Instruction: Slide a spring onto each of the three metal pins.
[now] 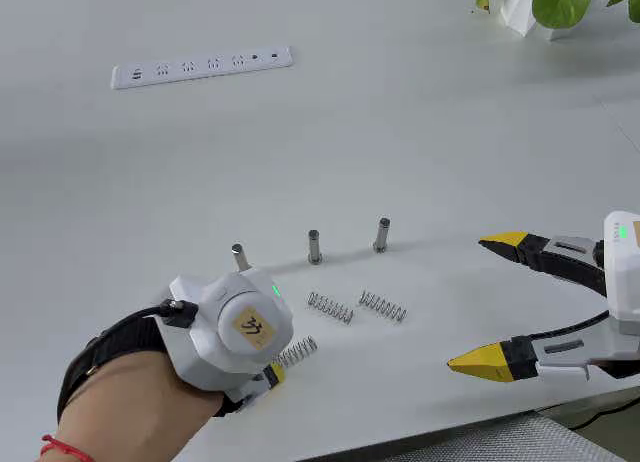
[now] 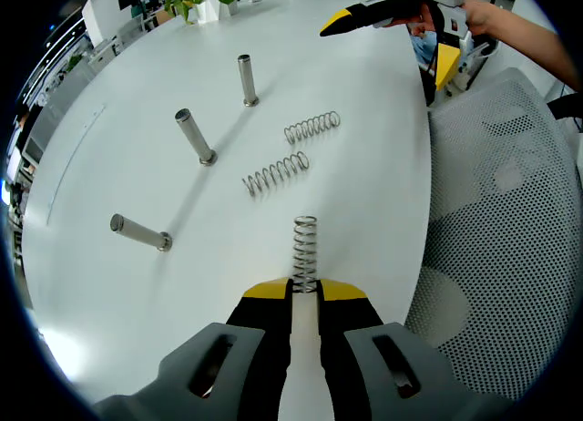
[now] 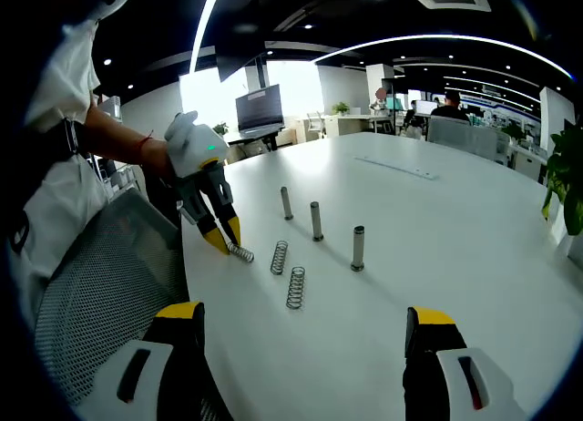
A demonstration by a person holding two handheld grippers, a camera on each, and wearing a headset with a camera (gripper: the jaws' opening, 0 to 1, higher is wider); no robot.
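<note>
Three metal pins stand upright in a row on the white table: left pin (image 1: 240,255), middle pin (image 1: 314,247), right pin (image 1: 382,234). Two loose springs (image 1: 330,307) (image 1: 382,305) lie just in front of them. My left gripper (image 2: 305,289) is shut on the end of a third spring (image 2: 305,248), which sticks out forward, low over the table near its front edge (image 1: 297,352). My right gripper (image 1: 488,302) is held open at the right, apart from the pins and springs, with nothing between its yellow-tipped fingers (image 3: 428,316).
A white power strip (image 1: 200,67) lies far back on the table. A potted plant (image 1: 560,2) stands at the back right corner. A grey mesh chair (image 2: 510,211) sits just off the table's near edge.
</note>
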